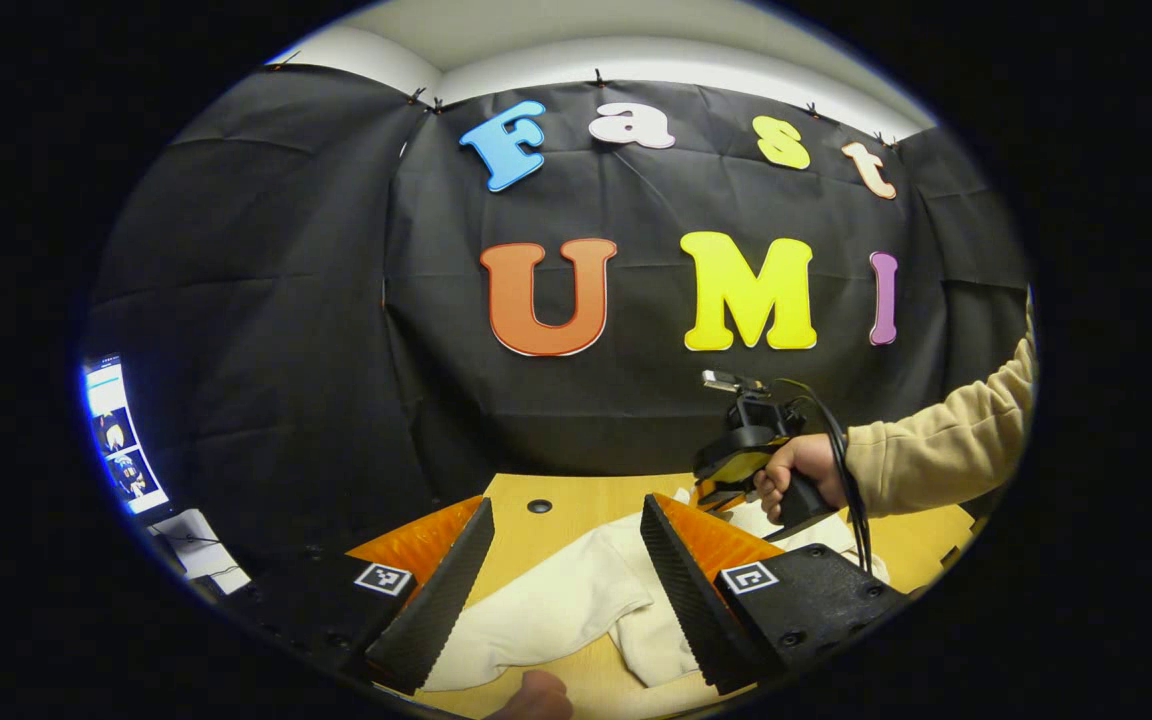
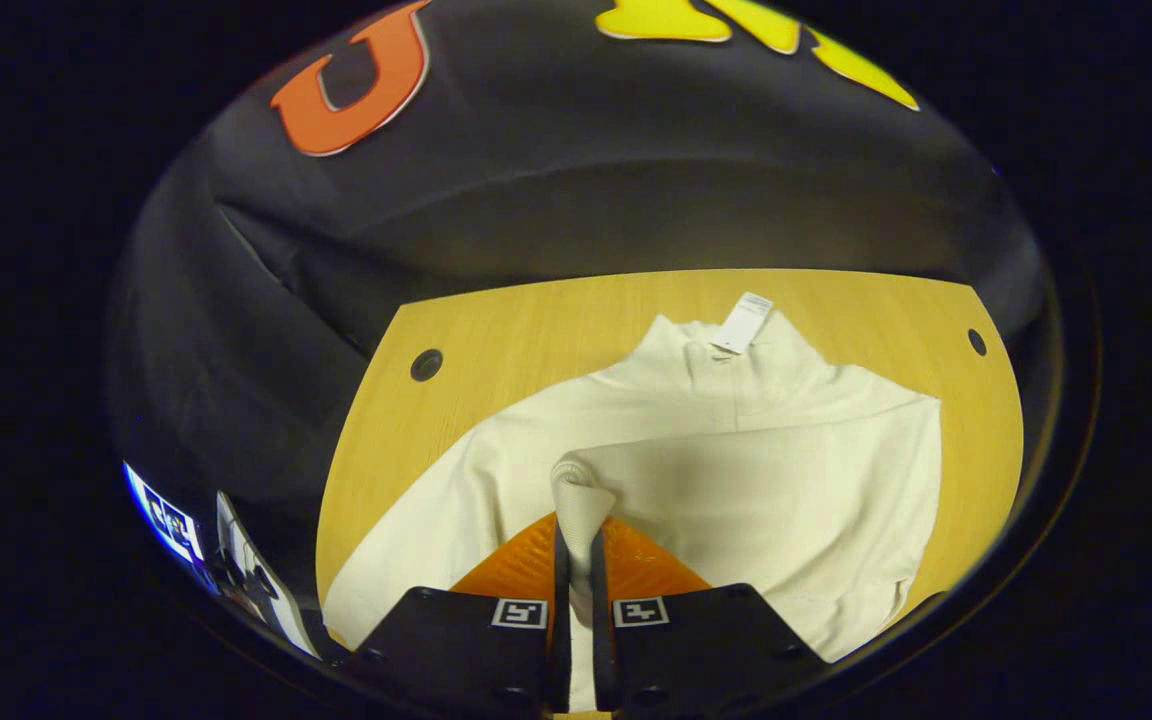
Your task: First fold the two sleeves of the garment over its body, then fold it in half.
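A cream-white garment (image 2: 736, 450) lies spread on the wooden table (image 2: 556, 320), its collar with a white tag (image 2: 744, 322) toward the wall. My right gripper (image 2: 576, 530) is shut on the cuff of a sleeve (image 2: 581, 495), held over the garment's body. In the left gripper view, my left gripper (image 1: 566, 560) stands open low over the table, with a fold of the white garment (image 1: 556, 605) lying between and below its fingers. Farther right, a hand in a beige sleeve (image 1: 946, 445) holds the other gripper (image 1: 746, 450) above the cloth.
The table has round holes (image 2: 426, 364) near its far corners and ends close to the black cloth wall. A lit screen (image 1: 121, 435) stands at the left beyond the table edge. A fingertip (image 1: 536, 695) shows at the bottom of the left gripper view.
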Demonstrator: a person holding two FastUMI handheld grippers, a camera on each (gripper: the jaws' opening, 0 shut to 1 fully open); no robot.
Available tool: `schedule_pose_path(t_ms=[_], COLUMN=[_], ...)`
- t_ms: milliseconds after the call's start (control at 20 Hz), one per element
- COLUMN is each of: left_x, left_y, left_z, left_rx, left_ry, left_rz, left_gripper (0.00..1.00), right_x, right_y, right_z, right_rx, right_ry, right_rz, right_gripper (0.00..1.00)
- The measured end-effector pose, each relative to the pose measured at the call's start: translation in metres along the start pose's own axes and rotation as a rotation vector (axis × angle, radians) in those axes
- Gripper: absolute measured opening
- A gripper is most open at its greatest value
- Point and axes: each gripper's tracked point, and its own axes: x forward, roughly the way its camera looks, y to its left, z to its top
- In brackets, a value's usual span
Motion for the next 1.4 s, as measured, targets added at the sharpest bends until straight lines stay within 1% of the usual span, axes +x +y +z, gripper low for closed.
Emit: schedule_pose_path(t_ms=[50,100,250,300,400,450,500,550,600,650,700,750,850,1000,1050,1100,1150,1250,1400], left_x=[-0.001,-0.001,-0.002,-0.002,-0.007,-0.013,-0.016,-0.014,-0.014,-0.013,-0.013,-0.012,-0.010,-0.006,-0.004,-0.001,0.002,0.003,0.005], left_y=[0.005,0.005,0.010,0.014,0.024,0.027,0.029,0.029,0.029,0.029,0.029,0.032,0.038,0.054,0.061,0.069,0.079,0.096,0.109], left_z=[-0.003,-0.003,-0.006,-0.009,-0.014,-0.014,-0.014,-0.015,-0.014,-0.014,-0.013,-0.014,-0.020,-0.036,-0.049,-0.064,-0.081,-0.110,-0.157], left_rx=[-0.007,-0.015,-0.028,-0.031,-0.033,-0.033,-0.035,-0.037,-0.039,-0.040,-0.041,-0.045,-0.057,-0.098,-0.123,-0.145,-0.162,-0.164,-0.146], left_ry=[0.002,0.004,0.004,0.005,0.005,0.005,0.004,0.005,0.005,0.005,0.003,0.004,0.016,0.042,0.063,0.092,0.123,0.169,0.231], left_rz=[0.009,0.016,0.033,0.038,0.050,0.055,0.060,0.062,0.064,0.069,0.070,0.074,0.090,0.129,0.144,0.169,0.196,0.250,0.299], left_gripper=[0.96,0.96,0.96,0.96,0.96,0.96,0.96,0.96,0.96,0.96,0.96,0.96,0.96,0.96,0.96,0.96,0.96,0.97,0.96], right_x=[0.008,0.016,0.032,0.037,0.039,0.042,0.036,0.031,0.028,0.022,0.018,0.011,-0.004,-0.033,-0.044,-0.056,-0.068,-0.088,-0.117], right_y=[0.007,0.012,0.023,0.027,0.037,0.045,0.049,0.052,0.055,0.055,0.058,0.061,0.056,0.048,0.045,0.040,0.034,0.022,0.004], right_z=[-0.003,-0.009,-0.019,-0.020,-0.021,-0.020,-0.018,-0.016,-0.016,-0.015,-0.014,-0.012,-0.006,-0.001,0.000,0.002,0.003,0.004,0.002], right_rx=[-0.023,-0.048,-0.083,-0.080,-0.068,-0.063,-0.066,-0.074,-0.085,-0.092,-0.091,-0.086,-0.077,-0.077,-0.077,-0.074,-0.072,-0.086,-0.089], right_ry=[0.015,0.025,0.053,0.058,0.058,0.051,0.043,0.037,0.029,0.024,0.019,0.013,-0.003,-0.031,-0.040,-0.055,-0.067,-0.090,-0.116], right_rz=[-0.009,-0.025,-0.057,-0.048,-0.013,0.012,0.025,0.033,0.033,0.039,0.050,0.061,0.059,0.077,0.086,0.085,0.078,0.075,0.055], right_gripper=[0.07,0.09,0.11,0.12,0.21,0.34,0.55,0.53,0.62,0.67,0.77,0.81,0.86,0.91,0.95,0.91,0.95,0.95,0.95])
